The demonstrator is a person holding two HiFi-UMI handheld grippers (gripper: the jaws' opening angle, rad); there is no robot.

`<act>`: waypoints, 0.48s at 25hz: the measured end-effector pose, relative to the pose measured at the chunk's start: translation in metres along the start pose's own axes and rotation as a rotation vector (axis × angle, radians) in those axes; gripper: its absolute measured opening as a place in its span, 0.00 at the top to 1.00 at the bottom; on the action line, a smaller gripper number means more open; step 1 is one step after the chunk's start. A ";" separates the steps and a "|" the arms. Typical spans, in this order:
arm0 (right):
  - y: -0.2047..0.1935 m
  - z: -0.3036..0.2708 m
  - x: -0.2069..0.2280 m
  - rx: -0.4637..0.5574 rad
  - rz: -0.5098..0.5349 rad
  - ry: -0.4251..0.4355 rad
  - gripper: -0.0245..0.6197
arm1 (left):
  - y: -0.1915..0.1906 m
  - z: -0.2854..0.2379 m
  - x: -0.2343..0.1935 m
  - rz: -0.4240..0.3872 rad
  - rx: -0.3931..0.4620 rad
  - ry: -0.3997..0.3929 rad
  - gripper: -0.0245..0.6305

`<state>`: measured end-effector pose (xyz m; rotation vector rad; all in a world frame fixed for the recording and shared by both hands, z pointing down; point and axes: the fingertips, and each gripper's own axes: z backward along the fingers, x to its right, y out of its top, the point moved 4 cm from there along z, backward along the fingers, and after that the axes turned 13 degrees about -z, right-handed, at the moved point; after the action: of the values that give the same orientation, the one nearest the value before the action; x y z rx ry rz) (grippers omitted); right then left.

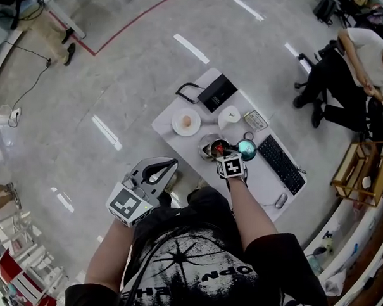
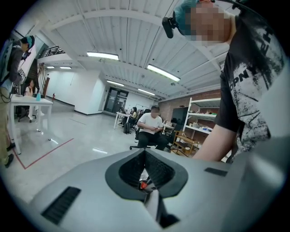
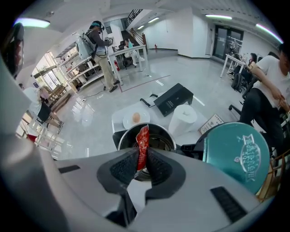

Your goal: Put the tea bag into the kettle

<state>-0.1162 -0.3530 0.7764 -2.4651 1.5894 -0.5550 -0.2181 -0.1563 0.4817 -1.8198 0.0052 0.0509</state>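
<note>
The steel kettle stands open near the middle of the white table. In the right gripper view its round mouth lies just beyond the jaws. My right gripper points steeply down over it, shut on a red tea bag that stands upright between the pads above the opening. The tea bag shows as a red speck in the head view. The kettle's teal lid stands open at the right. My left gripper hangs off the table's left side, shut and holding nothing, aimed out across the room.
On the table are a plate with an egg, a black box, a paper roll, a keyboard and a mouse. A seated person is at the far right, near a wooden shelf.
</note>
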 end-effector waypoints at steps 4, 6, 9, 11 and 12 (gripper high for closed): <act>0.001 0.000 -0.003 -0.006 0.015 -0.001 0.89 | 0.001 0.009 0.002 0.029 0.006 0.034 0.95; 0.001 -0.001 -0.006 -0.005 0.015 0.007 0.82 | -0.001 0.014 0.002 0.040 0.001 0.050 0.95; 0.001 -0.003 -0.010 0.000 0.031 0.013 0.74 | -0.005 0.019 0.001 0.037 0.002 0.060 0.95; 0.001 -0.002 -0.011 0.002 0.032 0.009 0.73 | -0.006 0.021 0.001 0.045 0.011 0.057 0.95; 0.001 -0.002 -0.011 0.003 0.030 0.010 0.72 | -0.005 0.022 0.001 0.050 0.014 0.055 0.95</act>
<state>-0.1212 -0.3434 0.7752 -2.4358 1.6249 -0.5657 -0.2172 -0.1338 0.4813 -1.8062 0.0898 0.0359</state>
